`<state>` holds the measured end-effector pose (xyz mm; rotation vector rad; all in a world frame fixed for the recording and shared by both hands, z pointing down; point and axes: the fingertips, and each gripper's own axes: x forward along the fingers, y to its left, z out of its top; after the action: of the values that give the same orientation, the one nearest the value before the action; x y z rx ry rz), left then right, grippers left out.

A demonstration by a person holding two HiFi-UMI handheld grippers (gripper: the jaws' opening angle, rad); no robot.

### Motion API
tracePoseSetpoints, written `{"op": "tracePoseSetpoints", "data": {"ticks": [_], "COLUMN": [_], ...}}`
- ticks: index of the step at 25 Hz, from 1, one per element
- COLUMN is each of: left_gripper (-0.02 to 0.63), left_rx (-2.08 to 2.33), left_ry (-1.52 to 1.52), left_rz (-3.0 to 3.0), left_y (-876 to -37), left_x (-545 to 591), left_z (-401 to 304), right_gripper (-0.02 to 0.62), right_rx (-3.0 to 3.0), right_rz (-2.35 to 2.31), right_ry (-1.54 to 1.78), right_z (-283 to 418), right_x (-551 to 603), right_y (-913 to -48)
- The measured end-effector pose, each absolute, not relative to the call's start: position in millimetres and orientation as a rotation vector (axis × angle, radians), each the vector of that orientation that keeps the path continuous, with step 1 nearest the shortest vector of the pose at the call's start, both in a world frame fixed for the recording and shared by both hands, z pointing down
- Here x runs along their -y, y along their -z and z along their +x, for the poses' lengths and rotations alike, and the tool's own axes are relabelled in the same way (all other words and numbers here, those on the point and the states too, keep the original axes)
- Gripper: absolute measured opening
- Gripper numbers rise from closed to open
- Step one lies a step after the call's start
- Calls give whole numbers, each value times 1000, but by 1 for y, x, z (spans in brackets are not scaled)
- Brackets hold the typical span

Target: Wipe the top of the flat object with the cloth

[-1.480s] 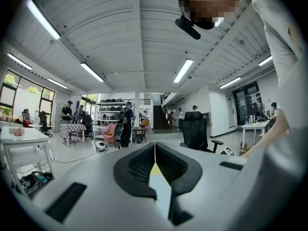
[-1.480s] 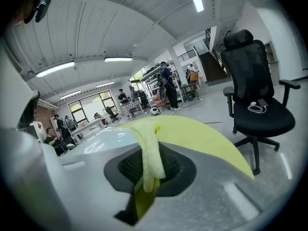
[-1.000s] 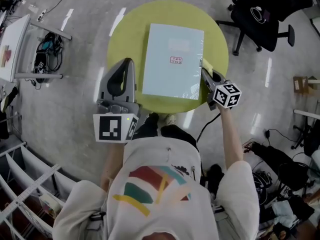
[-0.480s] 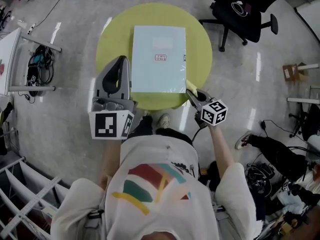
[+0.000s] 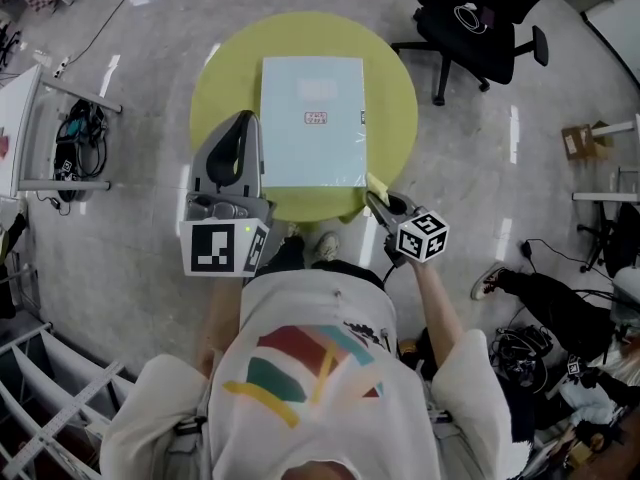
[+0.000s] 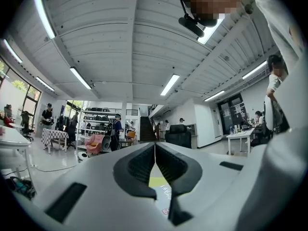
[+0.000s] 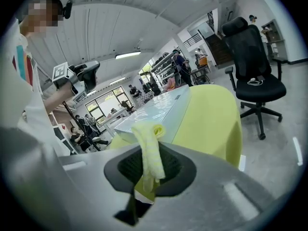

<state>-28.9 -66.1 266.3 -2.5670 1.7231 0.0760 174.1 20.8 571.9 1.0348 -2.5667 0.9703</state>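
Right hand-held gripper (image 7: 147,168) clamped on the yellow cloth (image 7: 150,146); a fold pokes up past the jaws. Pale flat object (image 5: 310,118) lies on the round yellow-green surface (image 5: 395,98), its near corner just ahead and left of this gripper; contact unclear. Left hand-held gripper (image 6: 155,150): jaws pressed together, nothing between. Flat object just to its right.

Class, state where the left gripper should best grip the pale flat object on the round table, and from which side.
Probably its left long edge, approached from the left: the flat object lies flat, too wide to span, and the left gripper, jaws shut, sits beside that edge. The right gripper holds the cloth.
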Motion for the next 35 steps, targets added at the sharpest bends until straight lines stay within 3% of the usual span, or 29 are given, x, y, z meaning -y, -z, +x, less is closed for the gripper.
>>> {"op": "tracePoseSetpoints", "data": {"ticks": [7, 14, 23, 31, 35], "left_gripper": [17, 17, 17, 17, 17], "left_rx": [-1720, -1717, -1630, -1549, -1551], "left_ry": [-102, -162, -202, -161, -168], "left_rz": [-2568, -2546, -2524, -2549, -2537], "left_y": [-264, -245, -218, -214, -212], "left_x": [68, 73, 68, 54, 51], "left_z": [-29, -30, -16, -4, -5], "right_gripper": [26, 26, 26, 26, 28], "right_rx": [2461, 2474, 2615, 2560, 2536], "right_rz": [1235, 1577, 1754, 1710, 1740], "right_ry": [-938, -586, -105, 240, 233], "right_z": [198, 208, 131, 80, 77], "right_x": [8, 94, 90, 48, 42], "right_y": [-558, -444, -282, -244, -248]}}
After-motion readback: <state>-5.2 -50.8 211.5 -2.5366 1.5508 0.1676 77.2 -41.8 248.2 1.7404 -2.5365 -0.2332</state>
